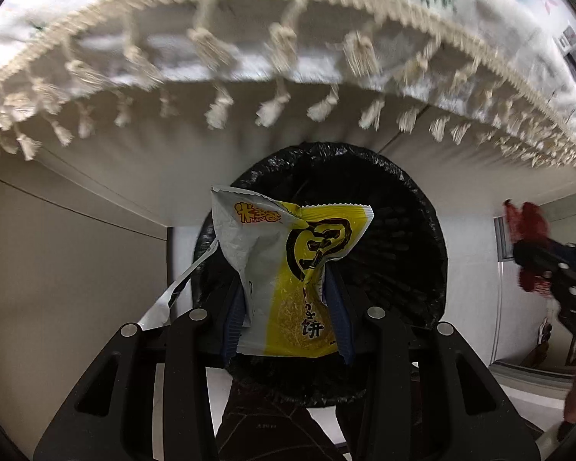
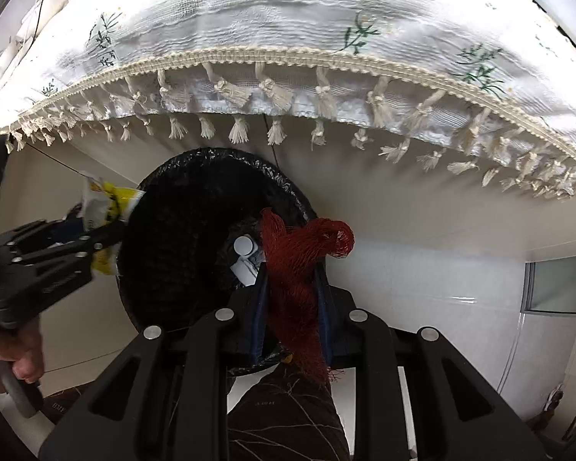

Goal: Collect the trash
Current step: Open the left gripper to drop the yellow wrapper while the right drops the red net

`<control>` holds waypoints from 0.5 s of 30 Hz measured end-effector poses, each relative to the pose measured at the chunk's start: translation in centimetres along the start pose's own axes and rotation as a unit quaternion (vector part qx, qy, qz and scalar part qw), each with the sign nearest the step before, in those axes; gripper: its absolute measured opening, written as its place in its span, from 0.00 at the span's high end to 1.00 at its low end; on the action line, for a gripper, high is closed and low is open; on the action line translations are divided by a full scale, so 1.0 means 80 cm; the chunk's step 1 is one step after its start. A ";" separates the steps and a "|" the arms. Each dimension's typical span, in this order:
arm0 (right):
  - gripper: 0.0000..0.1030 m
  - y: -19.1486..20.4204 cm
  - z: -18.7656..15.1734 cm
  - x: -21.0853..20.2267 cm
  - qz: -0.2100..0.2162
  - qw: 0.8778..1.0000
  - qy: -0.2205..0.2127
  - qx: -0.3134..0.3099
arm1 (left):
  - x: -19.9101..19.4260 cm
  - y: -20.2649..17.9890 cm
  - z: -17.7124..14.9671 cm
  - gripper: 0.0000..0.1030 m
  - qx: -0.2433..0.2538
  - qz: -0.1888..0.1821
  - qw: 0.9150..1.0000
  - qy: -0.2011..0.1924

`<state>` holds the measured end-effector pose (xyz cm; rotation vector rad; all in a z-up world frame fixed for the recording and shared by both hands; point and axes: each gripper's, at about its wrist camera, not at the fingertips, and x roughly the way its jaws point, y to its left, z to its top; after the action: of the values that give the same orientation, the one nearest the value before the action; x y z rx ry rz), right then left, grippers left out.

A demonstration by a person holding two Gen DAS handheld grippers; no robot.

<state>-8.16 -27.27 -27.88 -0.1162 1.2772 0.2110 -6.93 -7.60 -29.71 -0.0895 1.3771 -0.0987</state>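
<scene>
My left gripper (image 1: 286, 299) is shut on a crumpled yellow and white snack wrapper (image 1: 288, 269), held right over the mouth of a round bin lined with a black bag (image 1: 411, 207). My right gripper (image 2: 292, 292) is shut on a bunched red mesh net (image 2: 299, 253) above the same bin (image 2: 180, 230), near its right rim. White scraps (image 2: 245, 253) lie in the bin's bottom. In the right wrist view the left gripper (image 2: 96, 238) with the wrapper (image 2: 107, 203) shows at the bin's left rim. In the left wrist view the right gripper (image 1: 526, 265) with the net (image 1: 526, 223) shows at the right.
A white tablecloth with cream tassels (image 2: 272, 92) overhangs the table edge above the bin. Pale floor tiles (image 2: 422, 288) surround the bin. A dark patterned trouser leg (image 2: 288, 415) is below my grippers. A hand (image 2: 23, 357) holds the left gripper's handle.
</scene>
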 end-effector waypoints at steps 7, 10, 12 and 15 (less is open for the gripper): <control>0.80 -0.016 -0.013 -0.001 -0.009 1.000 0.012 0.018 | 0.033 -0.021 -0.005 0.63 0.028 -0.003 1.000 0.011; 0.80 -0.024 -0.017 0.000 -0.010 1.000 0.013 0.023 | 0.048 -0.029 -0.006 0.63 0.038 -0.002 0.999 0.018; 0.80 -0.026 -0.019 0.000 -0.011 1.000 0.013 0.024 | 0.056 -0.034 -0.007 0.63 0.044 -0.003 0.999 0.023; 0.80 -0.027 -0.022 0.002 -0.010 1.000 0.016 0.025 | 0.057 -0.040 -0.007 0.60 0.054 -0.009 0.998 0.024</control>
<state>-9.29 -29.69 -28.56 -0.0906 1.3118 0.1605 -6.67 -11.33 -33.91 -0.0102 1.4165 -0.1914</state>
